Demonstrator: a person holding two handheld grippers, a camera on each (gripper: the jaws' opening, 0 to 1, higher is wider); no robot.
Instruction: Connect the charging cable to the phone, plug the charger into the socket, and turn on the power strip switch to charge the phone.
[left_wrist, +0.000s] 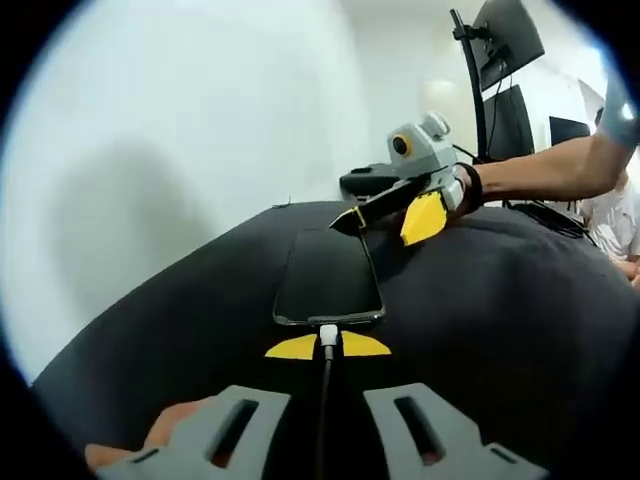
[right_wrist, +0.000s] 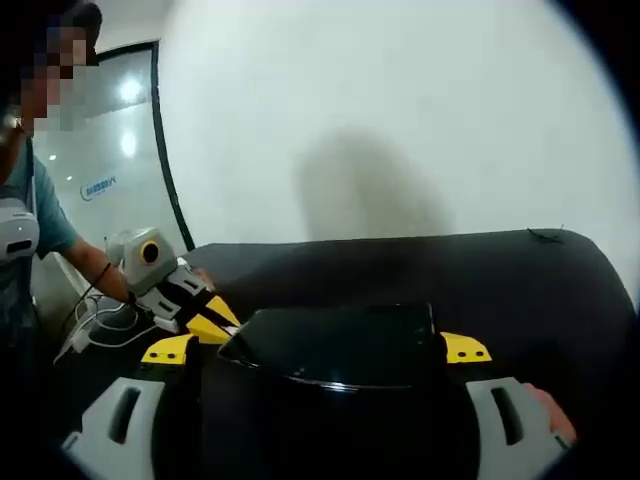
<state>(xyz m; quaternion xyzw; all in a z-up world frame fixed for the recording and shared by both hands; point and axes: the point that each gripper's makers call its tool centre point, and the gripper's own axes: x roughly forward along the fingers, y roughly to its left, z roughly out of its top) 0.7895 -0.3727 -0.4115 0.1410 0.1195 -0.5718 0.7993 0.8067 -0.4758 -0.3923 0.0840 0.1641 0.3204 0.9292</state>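
Observation:
A black phone (left_wrist: 328, 275) lies flat, screen up, on the black table cover (left_wrist: 520, 320). A white plug (left_wrist: 328, 333) sits in the phone's near end, and its dark cable (left_wrist: 325, 400) runs back between my left jaws. My left gripper (left_wrist: 328, 346) is shut on that plug, one yellow tip on each side. My right gripper (left_wrist: 388, 218) is at the phone's far right corner, jaws wide apart. In the right gripper view, the phone (right_wrist: 340, 355) lies between the yellow tips of my open right gripper (right_wrist: 318, 350). My left gripper (right_wrist: 205, 320) shows at its left end.
A flat black object (left_wrist: 365, 180) lies beyond the phone near the table's far edge. Monitors on a pole (left_wrist: 500, 60) stand at the back right. White cables (right_wrist: 100, 330) lie at the table's side, near a person (right_wrist: 30, 230). A white wall runs behind the table.

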